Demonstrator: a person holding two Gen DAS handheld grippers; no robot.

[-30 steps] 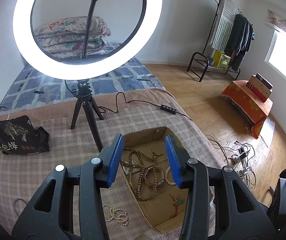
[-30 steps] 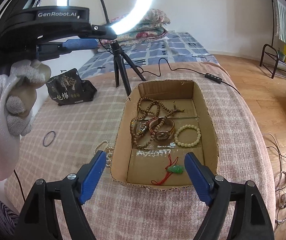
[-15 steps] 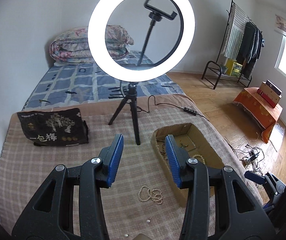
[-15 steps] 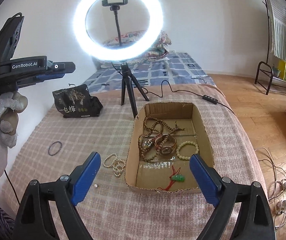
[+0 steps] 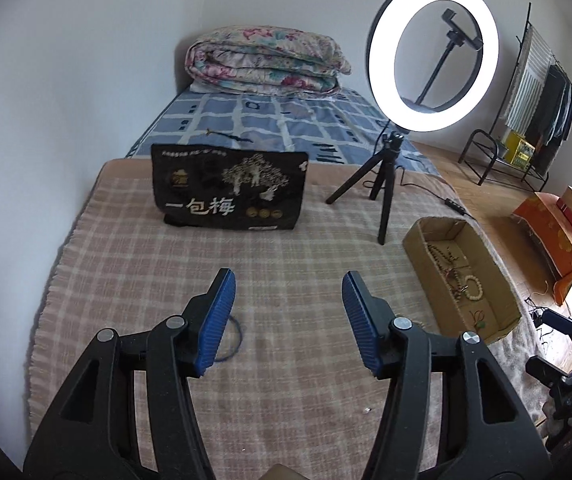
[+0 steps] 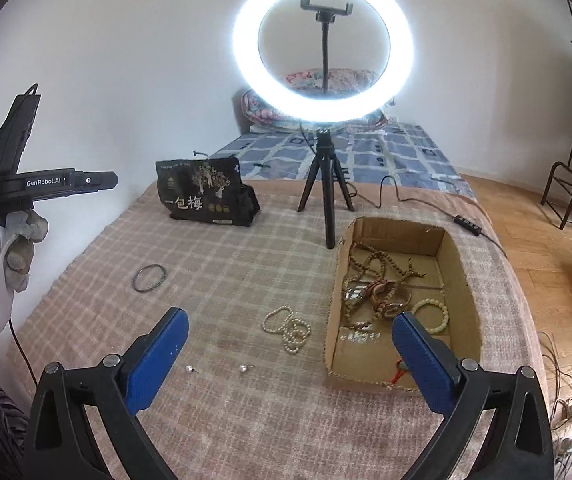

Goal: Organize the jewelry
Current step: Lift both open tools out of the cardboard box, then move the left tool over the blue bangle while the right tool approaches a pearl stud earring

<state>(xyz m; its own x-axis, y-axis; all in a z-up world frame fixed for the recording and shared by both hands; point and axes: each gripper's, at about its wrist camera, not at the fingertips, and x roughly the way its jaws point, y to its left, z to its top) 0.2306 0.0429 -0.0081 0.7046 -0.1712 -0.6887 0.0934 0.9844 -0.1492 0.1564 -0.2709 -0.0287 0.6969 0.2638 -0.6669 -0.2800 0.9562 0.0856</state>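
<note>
A cardboard box (image 6: 460, 276) on the checked blanket holds bead necklaces (image 6: 374, 264), a pale bead bracelet (image 6: 432, 314) and a red-corded green pendant. The box also shows in the left wrist view (image 5: 414, 242). On the blanket lie a pearl strand (image 6: 288, 328), a dark bangle (image 6: 149, 278) and two small earrings (image 6: 242, 368). My left gripper (image 5: 288, 320) is open and empty above the bangle (image 5: 234, 340), partly hidden by its left finger. My right gripper (image 6: 290, 364) is open and empty, near the pearl strand and earrings.
A ring light on a tripod (image 6: 326, 184) stands behind the box, its cable trailing right. A black snack bag (image 6: 202, 196) lies at the back left. A folded quilt (image 5: 266, 60) sits on the bed beyond. The blanket's right edge drops to a wooden floor.
Both grippers have pulled back and swung left from the box. The left gripper opened wider and now looks over the bangle; the right now faces the pearl strand and earrings.
</note>
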